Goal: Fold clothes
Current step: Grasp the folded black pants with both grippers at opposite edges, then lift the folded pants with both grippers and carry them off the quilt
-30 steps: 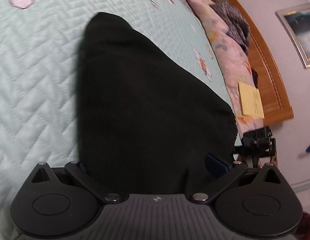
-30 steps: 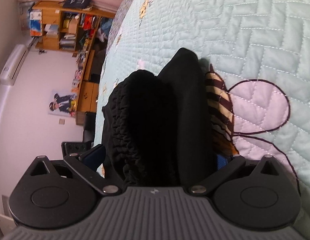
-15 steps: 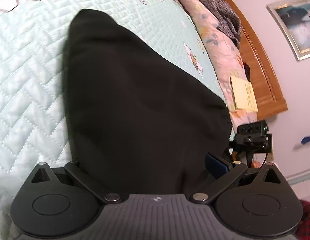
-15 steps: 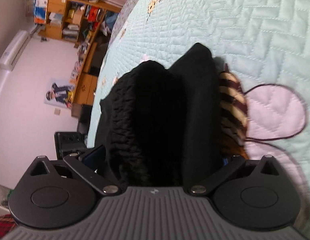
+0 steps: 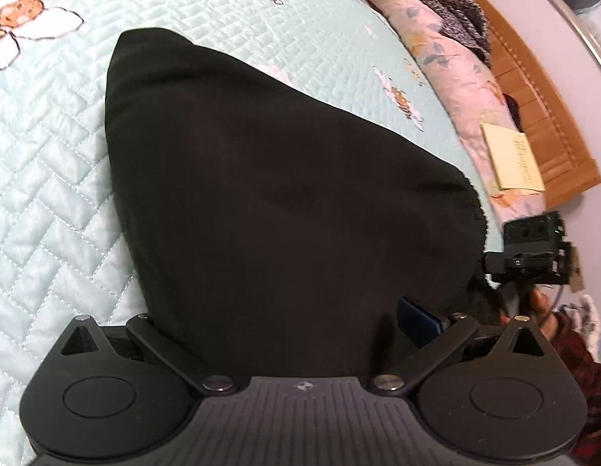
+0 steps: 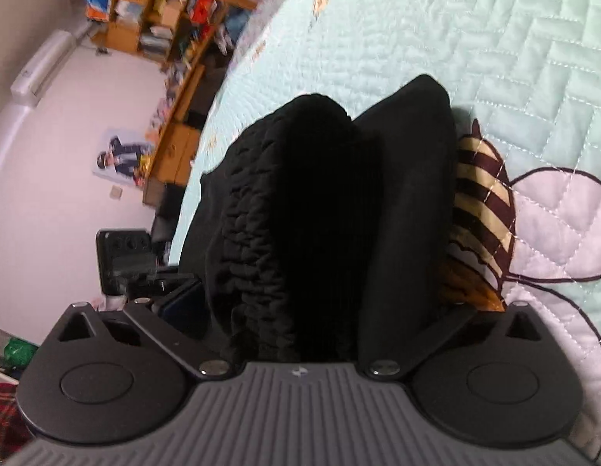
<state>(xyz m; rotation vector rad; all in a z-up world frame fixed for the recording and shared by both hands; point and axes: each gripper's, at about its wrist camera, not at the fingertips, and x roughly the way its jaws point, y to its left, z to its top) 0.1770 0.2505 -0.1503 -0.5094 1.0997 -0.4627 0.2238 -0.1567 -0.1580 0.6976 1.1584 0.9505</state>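
A black garment (image 5: pixel 285 194) with a gathered elastic edge lies on the pale green quilted bedspread (image 5: pixel 48 163). My left gripper (image 5: pixel 300 322) is shut on one part of it; the cloth drapes over the jaws and hides the fingertips. The other gripper (image 5: pixel 533 248) shows at its right. My right gripper (image 6: pixel 312 310) is shut on the bunched, folded black garment (image 6: pixel 323 209), which stands in two thick folds over the bedspread (image 6: pixel 494 39). The left gripper (image 6: pixel 125 256) shows at its left.
Floral pillows (image 5: pixel 448 58) and a wooden headboard (image 5: pixel 553 116) lie along the bed's far side, with a yellow booklet (image 5: pixel 514 159) on them. A wooden shelf unit (image 6: pixel 164 11) stands beyond the bed's edge. A bee pattern (image 6: pixel 483 209) lies beside the garment.
Both grippers kept their hold on the garment. The views shifted slightly, with the cloth carried a little across the bedspread.
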